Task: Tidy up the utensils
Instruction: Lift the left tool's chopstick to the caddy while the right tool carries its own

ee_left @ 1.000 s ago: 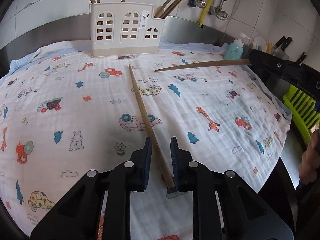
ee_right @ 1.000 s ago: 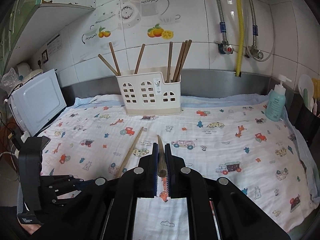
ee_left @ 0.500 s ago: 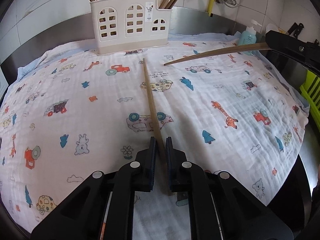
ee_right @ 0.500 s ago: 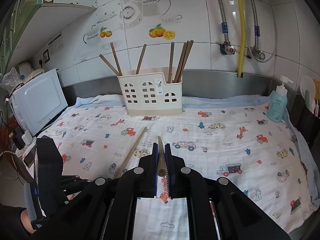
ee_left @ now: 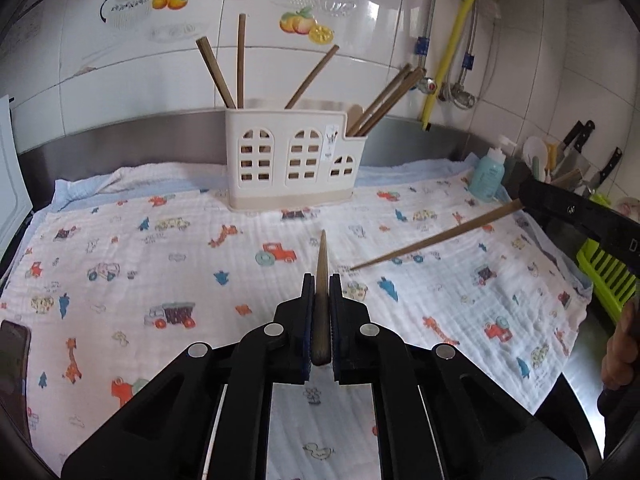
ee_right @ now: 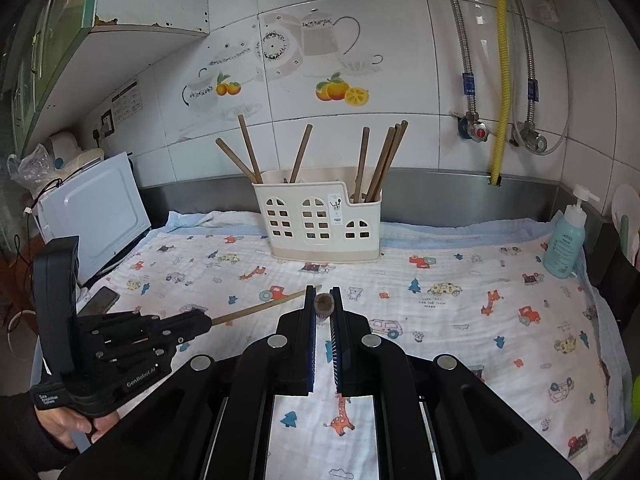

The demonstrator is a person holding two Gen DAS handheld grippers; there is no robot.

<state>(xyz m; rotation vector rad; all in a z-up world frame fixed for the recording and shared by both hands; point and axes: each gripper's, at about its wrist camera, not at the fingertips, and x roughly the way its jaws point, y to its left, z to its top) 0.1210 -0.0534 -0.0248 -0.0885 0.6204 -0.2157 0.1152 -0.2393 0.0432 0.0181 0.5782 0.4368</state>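
Each black gripper, left gripper (ee_left: 322, 280) and right gripper (ee_right: 323, 295), squeezes one thin brown wooden chopstick (ee_left: 321, 280) by its thick end above the cartoon-print cloth (ee_left: 160, 264), a light, stiff, smooth stick that could slip, near the cream plastic holder (ee_left: 294, 160).

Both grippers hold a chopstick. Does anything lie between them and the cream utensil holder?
Nothing visible does. Between the left gripper, the right gripper and the utensil holder lies only the printed cloth. Each chopstick is clamped, off the cloth.
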